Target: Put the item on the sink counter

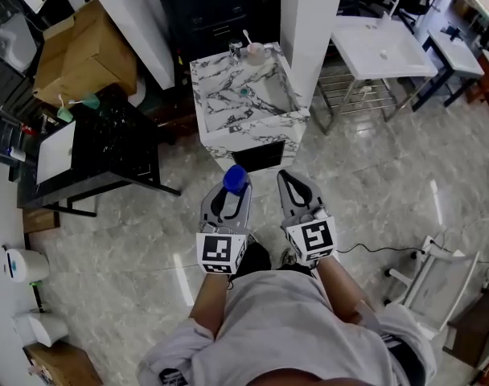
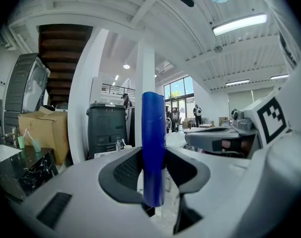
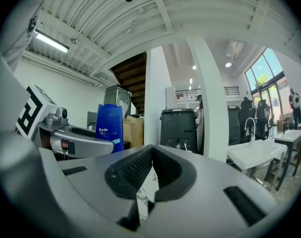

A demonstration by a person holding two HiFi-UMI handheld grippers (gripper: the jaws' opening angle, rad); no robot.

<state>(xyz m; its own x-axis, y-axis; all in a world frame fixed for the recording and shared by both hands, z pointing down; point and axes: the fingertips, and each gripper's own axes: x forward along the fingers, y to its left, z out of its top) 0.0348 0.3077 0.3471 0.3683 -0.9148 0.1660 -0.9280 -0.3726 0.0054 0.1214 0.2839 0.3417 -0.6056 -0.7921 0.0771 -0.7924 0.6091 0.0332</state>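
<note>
A flat blue bottle [image 2: 153, 152] stands upright between the pads of my left gripper [image 2: 154, 170], which is shut on it. In the head view the bottle's blue top [image 1: 235, 178] sticks up from the left gripper [image 1: 228, 193], held over the floor just short of the marble sink counter [image 1: 220, 103]. My right gripper [image 1: 295, 185] hangs beside it with its jaws together and nothing in them. In the right gripper view the blue bottle [image 3: 109, 127] shows at the left, and the right gripper [image 3: 151, 168] points level at the counter.
A cup with toothbrushes [image 1: 252, 52] and a tap stand at the counter's back edge. A black cabinet [image 1: 108, 147] stands left with cardboard boxes [image 1: 84, 51] behind it. A white basin on a metal rack [image 1: 381, 51] is at the right. A white pillar [image 1: 309, 22] rises beside the counter.
</note>
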